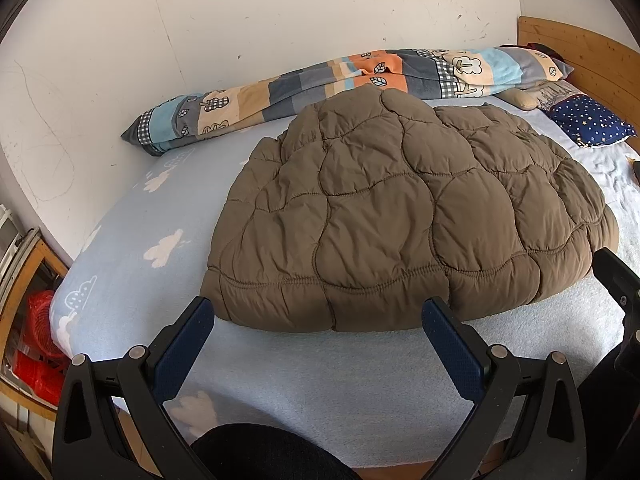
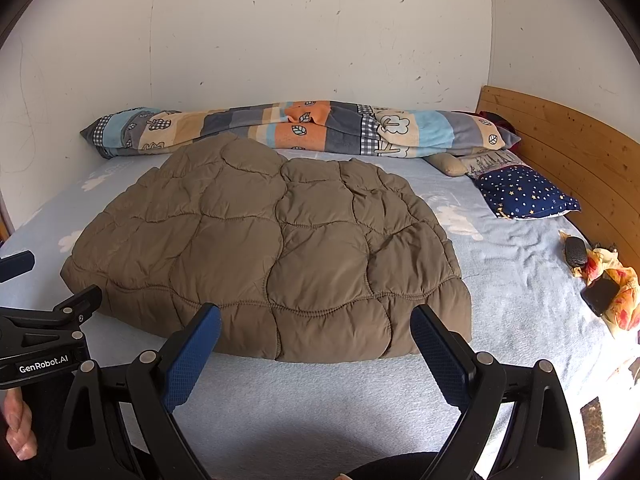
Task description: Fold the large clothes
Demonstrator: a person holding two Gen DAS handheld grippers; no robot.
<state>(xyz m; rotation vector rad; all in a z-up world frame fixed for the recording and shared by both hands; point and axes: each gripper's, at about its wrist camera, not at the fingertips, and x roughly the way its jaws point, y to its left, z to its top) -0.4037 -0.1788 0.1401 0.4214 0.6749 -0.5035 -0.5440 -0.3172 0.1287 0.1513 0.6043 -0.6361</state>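
Observation:
A brown quilted padded jacket (image 1: 400, 216) lies in a folded mound on the light blue bed sheet (image 1: 328, 380), also seen in the right wrist view (image 2: 276, 248). My left gripper (image 1: 318, 312) hovers open just before the jacket's near hem, nothing between its blue pads. My right gripper (image 2: 316, 320) is open too, its fingertips at the jacket's near edge, holding nothing. The left gripper's body shows at the left edge of the right wrist view, a hand below it.
A rolled patchwork blanket (image 2: 296, 128) lies along the white wall behind the jacket. A star-print navy pillow (image 2: 524, 192) and wooden headboard (image 2: 568, 152) are at the right. A phone (image 2: 600, 294) and patterned cloth (image 2: 622, 284) lie near the right bed edge. Red baskets (image 1: 36, 340) stand left.

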